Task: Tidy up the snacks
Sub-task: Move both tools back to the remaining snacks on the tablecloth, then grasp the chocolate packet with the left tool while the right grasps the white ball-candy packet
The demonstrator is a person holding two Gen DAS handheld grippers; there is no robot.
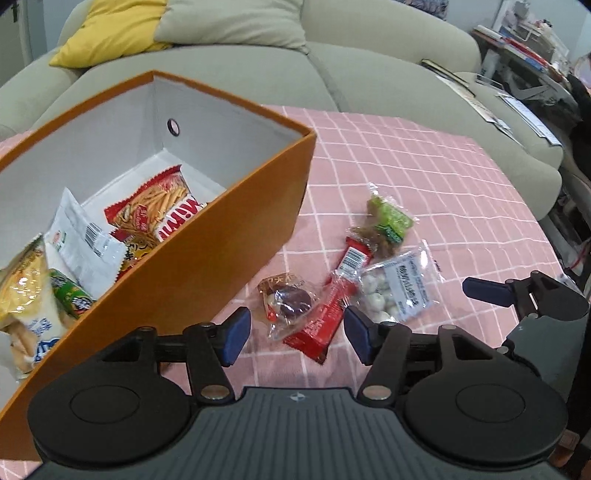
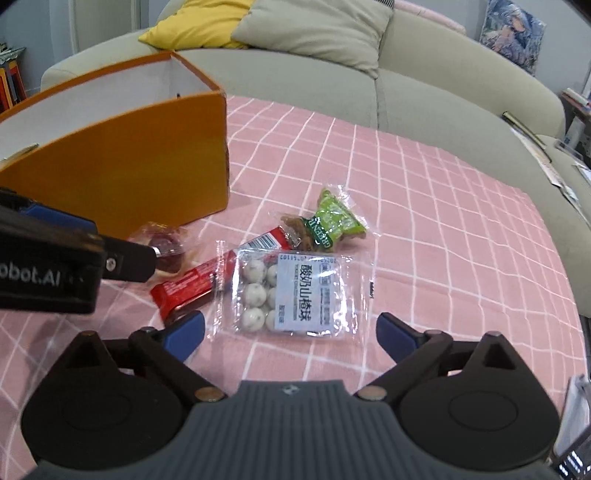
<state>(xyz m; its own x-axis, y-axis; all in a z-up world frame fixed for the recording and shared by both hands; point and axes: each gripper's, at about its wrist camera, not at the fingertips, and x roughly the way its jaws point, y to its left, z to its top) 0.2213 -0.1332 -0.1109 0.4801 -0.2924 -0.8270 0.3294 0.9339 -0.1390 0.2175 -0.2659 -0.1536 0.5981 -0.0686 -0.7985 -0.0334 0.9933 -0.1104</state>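
An orange box (image 1: pixel 207 266) with white inside holds several snack bags, among them a red fries bag (image 1: pixel 155 210). Beside it on the pink checked cloth lie a clear pack with a dark round sweet (image 1: pixel 286 301), a red bar (image 1: pixel 328 306), a clear bag of white balls (image 1: pixel 395 290) and a green-labelled pack (image 1: pixel 388 223). My left gripper (image 1: pixel 297 334) is open, hovering just before the red bar and sweet pack. My right gripper (image 2: pixel 291 334) is open, just before the bag of white balls (image 2: pixel 291 291). The box (image 2: pixel 122 173), red bar (image 2: pixel 207 278), sweet pack (image 2: pixel 168 243) and green pack (image 2: pixel 328 223) show there too.
A beige sofa (image 1: pixel 332 66) with a yellow cushion (image 1: pixel 110 33) stands behind the table. The pink checked cloth (image 2: pixel 461 229) stretches right of the snacks. Papers and clutter (image 1: pixel 517 92) lie at far right. The left gripper's body (image 2: pixel 48 273) crosses the right wrist view at left.
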